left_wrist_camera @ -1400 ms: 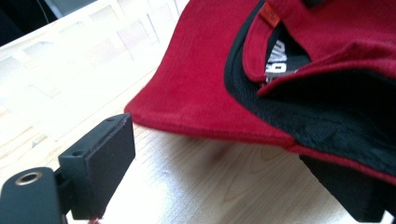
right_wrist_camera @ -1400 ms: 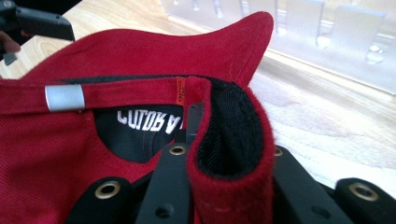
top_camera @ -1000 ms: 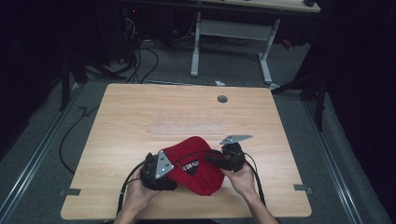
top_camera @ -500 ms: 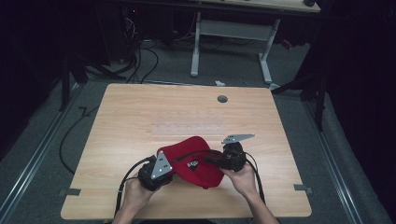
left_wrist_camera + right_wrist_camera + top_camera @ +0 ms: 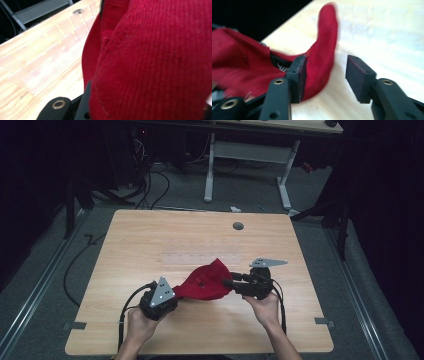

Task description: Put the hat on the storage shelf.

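The red cap [image 5: 206, 283] sits at about six o'clock on the wooden table [image 5: 150, 240], stretched between both tools. The left gripper [image 5: 176, 296] at its seven o'clock has just clamped down, seemingly pinching the fabric, though cloth hides the pads. The right gripper [image 5: 325, 75] at its three o'clock has just been opening, the brim between its parted jaws.

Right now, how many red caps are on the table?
1. A single red corduroy cap sits near the front middle of the light wooden table, between the left gripper, shut on it, and the open right gripper. No other is visible.
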Tool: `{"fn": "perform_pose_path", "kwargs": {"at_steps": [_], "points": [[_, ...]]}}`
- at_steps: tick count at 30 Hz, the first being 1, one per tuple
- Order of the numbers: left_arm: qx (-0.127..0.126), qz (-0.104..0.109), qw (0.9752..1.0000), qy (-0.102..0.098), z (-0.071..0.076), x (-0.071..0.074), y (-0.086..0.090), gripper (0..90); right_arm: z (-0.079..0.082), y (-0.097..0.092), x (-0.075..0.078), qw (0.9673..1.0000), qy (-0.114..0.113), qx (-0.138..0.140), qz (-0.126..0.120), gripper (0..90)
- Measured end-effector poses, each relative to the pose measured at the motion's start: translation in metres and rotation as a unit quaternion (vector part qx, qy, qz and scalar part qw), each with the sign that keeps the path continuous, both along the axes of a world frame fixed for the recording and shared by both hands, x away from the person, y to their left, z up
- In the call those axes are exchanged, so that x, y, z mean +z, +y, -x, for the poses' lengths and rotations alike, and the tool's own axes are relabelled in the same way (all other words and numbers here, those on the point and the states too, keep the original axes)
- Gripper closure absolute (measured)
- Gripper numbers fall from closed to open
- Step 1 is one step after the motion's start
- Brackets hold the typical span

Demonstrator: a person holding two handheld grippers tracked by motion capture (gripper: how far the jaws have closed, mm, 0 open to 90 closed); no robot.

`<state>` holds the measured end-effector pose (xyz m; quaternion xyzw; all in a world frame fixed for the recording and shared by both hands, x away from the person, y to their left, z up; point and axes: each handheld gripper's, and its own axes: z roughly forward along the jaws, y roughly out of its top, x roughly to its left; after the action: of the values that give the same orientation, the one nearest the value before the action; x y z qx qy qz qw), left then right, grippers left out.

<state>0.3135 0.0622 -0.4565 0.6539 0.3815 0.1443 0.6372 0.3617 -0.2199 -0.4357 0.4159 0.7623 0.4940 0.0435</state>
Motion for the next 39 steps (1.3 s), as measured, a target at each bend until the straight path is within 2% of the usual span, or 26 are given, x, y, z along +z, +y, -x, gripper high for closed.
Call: {"fn": "perform_pose_path", "kwargs": {"at_steps": [5,7,9,12,16,18,19,20,22,24,30,34,36,39], "points": [[0.013,0.015,0.9998,0.002,-0.002,0.008,0.009,80.6,0.005,-0.019,0.012,0.9982,-0.039,-0.034,-0.031,45.6],[0.019,0.026,0.9995,0.005,-0.005,0.010,0.014,80.6,0.008,-0.026,0.013,0.9969,-0.054,-0.046,-0.034,43.9],[0.028,0.043,0.9987,0.008,-0.009,0.013,0.021,80.6,0.010,-0.030,0.011,0.9963,-0.058,-0.054,-0.032,42.2],[0.036,0.061,0.9974,0.013,-0.013,0.019,0.028,80.5,0.010,-0.033,0.001,0.9968,-0.055,-0.056,-0.012,40.8],[0.046,0.072,0.9962,0.016,-0.019,0.025,0.034,80.5,0.007,-0.030,-0.025,0.9961,-0.039,-0.063,0.048,39.9],[0.048,0.078,0.9956,0.020,-0.022,0.029,0.036,80.5,0.003,-0.029,-0.041,0.9932,-0.026,-0.074,0.086,39.8],[0.051,0.082,0.9951,0.022,-0.024,0.032,0.038,80.5,0.001,-0.029,-0.046,0.9921,-0.023,-0.078,0.096,39.8],[0.051,0.082,0.9951,0.022,-0.025,0.032,0.038,80.4,-0.001,-0.030,-0.054,0.9895,-0.022,-0.089,0.112,39.8],[0.057,0.083,0.9947,0.022,-0.028,0.035,0.039,80.4,-0.002,-0.031,-0.060,0.9874,-0.023,-0.098,0.122,39.8],[0.061,0.083,0.9945,0.021,-0.031,0.038,0.040,80.4,-0.005,-0.033,-0.067,0.9832,-0.027,-0.110,0.144,39.8],[0.070,0.098,0.9924,0.026,-0.040,0.050,0.042,80.4,-0.007,-0.037,-0.076,0.9764,-0.040,-0.125,0.172,38.5],[0.074,0.114,0.9901,0.031,-0.046,0.057,0.045,80.2,-0.009,-0.040,-0.085,0.9736,-0.035,-0.126,0.188,38.4],[0.078,0.120,0.9891,0.035,-0.049,0.059,0.046,80.2,-0.010,-0.042,-0.090,0.9711,-0.029,-0.131,0.198,38.3],[0.078,0.121,0.9887,0.042,-0.054,0.063,0.047,80.1,-0.011,-0.047,-0.095,0.9693,-0.026,-0.142,0.199,37.8]]}}
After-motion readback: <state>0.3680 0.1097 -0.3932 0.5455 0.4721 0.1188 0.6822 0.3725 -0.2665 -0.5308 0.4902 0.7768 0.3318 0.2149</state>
